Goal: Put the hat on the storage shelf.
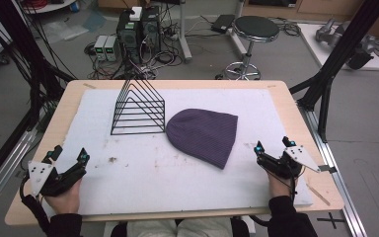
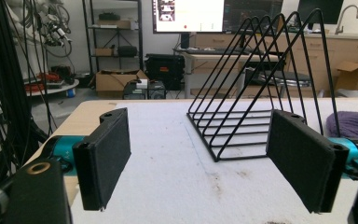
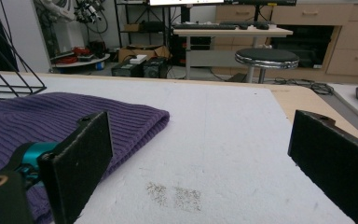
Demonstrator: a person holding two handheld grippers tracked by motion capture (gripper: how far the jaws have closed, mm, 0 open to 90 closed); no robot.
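Purple hat (image 1: 205,136) on the counter (image 1: 296,111), just left of right gripper (image 1: 274,147), touching no fingers; both grippers' fingers apart, empty.

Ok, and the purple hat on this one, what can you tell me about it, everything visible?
The purple hat is a ribbed knit beanie, soft and limp by its look. It lies flat on the white foam mat, rounded crown toward the black wire rack close beside it; whether they touch I cannot tell. Its straight open hem points toward the right gripper. Nothing holds it: that gripper's jaws stand open just short of it, with no cloth between them.
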